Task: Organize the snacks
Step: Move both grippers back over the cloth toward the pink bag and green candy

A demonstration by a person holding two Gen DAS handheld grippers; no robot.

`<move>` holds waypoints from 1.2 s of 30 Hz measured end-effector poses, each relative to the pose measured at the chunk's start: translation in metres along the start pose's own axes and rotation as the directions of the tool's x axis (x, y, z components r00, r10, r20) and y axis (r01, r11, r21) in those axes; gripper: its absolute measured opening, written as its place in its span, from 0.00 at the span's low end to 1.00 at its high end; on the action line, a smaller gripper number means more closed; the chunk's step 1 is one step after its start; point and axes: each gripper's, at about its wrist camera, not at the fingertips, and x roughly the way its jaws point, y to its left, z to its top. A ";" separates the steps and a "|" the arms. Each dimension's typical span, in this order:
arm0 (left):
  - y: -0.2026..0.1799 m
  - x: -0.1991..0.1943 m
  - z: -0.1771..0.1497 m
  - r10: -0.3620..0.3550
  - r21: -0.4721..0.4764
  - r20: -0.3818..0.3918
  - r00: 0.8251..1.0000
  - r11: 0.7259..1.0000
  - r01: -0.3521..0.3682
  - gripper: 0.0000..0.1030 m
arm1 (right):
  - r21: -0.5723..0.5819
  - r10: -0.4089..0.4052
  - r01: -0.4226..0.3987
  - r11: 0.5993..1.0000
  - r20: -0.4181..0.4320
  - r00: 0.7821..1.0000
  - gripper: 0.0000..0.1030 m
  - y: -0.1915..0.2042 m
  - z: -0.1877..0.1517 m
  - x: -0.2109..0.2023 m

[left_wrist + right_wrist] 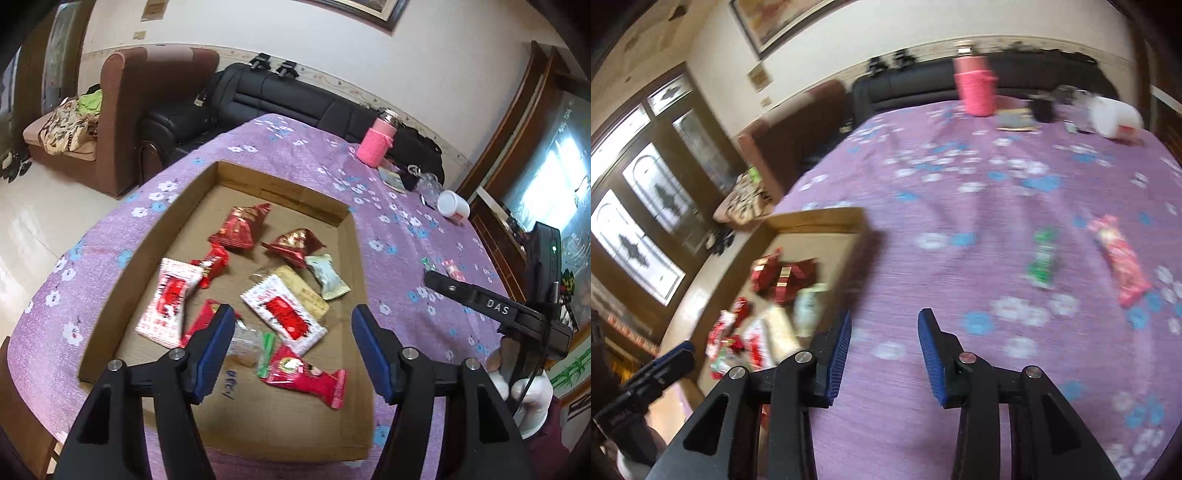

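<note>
A shallow cardboard box [354, 266] lies on the purple flowered tablecloth and holds several wrapped snacks, red, white-and-red [284, 317] and pale ones. My left gripper [293, 321] is open and empty, hovering over the box's near half. My right gripper [884, 325] is open and empty over bare cloth just right of the box [857, 236]; the right gripper also shows at the right of the left wrist view [443, 284]. A green snack [1043, 258] and a pink snack [1119, 254] lie on the cloth ahead of the right gripper. That view is blurred.
A pink bottle [376, 142] [975, 86], a white cup on its side [452, 205] [1115, 116] and small dark items stand at the table's far edge. A black sofa [280, 96] and a brown armchair [122, 114] are behind the table.
</note>
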 end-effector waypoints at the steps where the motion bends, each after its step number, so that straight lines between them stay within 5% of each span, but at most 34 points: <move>1: -0.005 0.001 0.000 0.001 0.012 -0.006 1.000 1.000 -0.001 0.69 | 0.011 -0.020 0.020 1.000 0.005 1.000 0.40 -0.012 -0.002 -0.005; 9: -0.066 0.011 -0.010 -0.045 0.152 -0.057 0.997 0.987 0.053 0.69 | 0.127 -0.161 0.156 0.980 0.032 0.986 0.39 -0.108 -0.013 -0.042; 16: -0.137 0.030 -0.028 -0.048 0.313 -0.107 0.993 0.946 0.079 0.69 | 0.224 -0.210 0.196 0.955 0.041 0.977 0.39 -0.158 -0.024 -0.066; 25: -0.179 0.055 -0.047 0.068 0.415 -0.116 0.991 0.910 -0.014 0.74 | 0.212 -0.199 0.191 0.958 0.019 0.980 0.39 -0.159 -0.041 -0.063; 36: -0.178 0.065 -0.051 0.097 0.432 -0.135 0.986 0.902 -0.029 0.74 | 0.185 -0.197 0.192 0.964 0.013 0.980 0.39 -0.149 -0.041 -0.059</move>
